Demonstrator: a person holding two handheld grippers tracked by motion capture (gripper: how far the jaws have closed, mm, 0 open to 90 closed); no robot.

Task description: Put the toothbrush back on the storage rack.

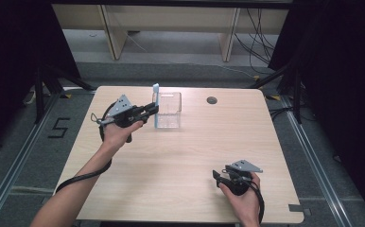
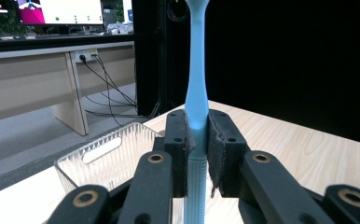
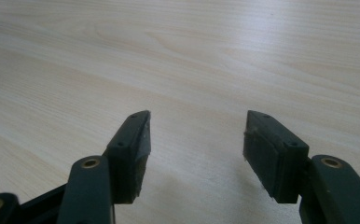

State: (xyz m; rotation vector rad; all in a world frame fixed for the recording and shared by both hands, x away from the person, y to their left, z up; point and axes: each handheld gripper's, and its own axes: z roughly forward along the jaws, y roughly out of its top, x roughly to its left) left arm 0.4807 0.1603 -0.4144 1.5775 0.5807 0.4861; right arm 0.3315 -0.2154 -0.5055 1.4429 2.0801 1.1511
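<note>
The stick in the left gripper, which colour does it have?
Light blue stick; clearest in the left gripper view.

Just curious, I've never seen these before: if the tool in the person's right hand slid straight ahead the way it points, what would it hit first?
Probably nothing but the table. The right tool is open and angled slightly down at bare wood, though depth is hard to judge.

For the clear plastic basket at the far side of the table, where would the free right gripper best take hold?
Probably the clear plastic basket's top rim on its right wall, from above: it sits upright and open-topped, the thin wall fits open jaws, and the left gripper with the blue toothbrush crowds its left side.
</note>
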